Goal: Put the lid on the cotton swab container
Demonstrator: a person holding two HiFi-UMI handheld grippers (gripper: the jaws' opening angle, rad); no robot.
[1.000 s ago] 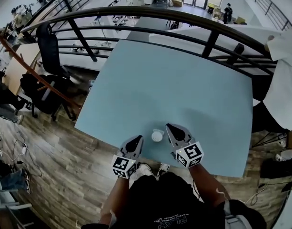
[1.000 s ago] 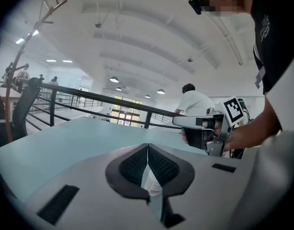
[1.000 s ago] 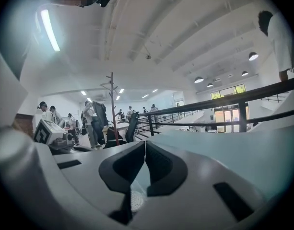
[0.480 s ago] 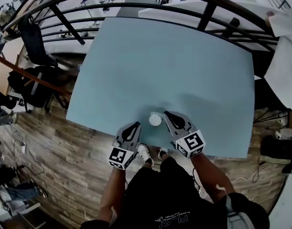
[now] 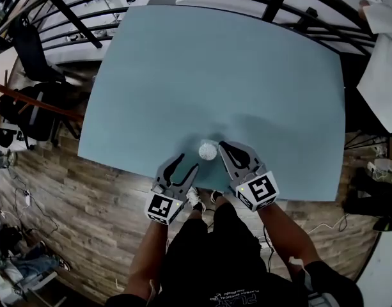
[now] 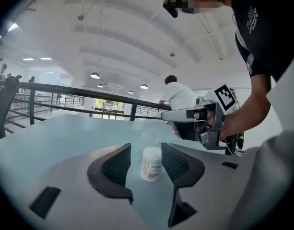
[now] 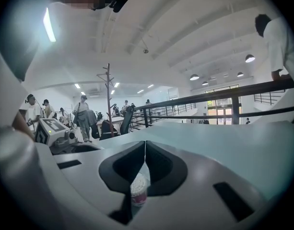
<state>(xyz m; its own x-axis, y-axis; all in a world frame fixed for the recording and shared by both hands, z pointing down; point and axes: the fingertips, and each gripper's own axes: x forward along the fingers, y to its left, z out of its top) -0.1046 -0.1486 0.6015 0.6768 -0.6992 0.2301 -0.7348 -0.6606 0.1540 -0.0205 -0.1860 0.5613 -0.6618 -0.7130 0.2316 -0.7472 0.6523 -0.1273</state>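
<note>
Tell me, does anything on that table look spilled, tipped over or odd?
Nothing stands out. The cotton swab container stands upright on the table, with its swabs packed inside and none spilled. Its top simply looks uncovered.

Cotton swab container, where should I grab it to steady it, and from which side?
Take the labelled side wall, low down, level from the left: the cotton swab container stands upright, swab heads bare on top, and the left hand-held gripper, jaws opening, frames it. The right hand-held gripper seems to pinch the clear lid.
</note>
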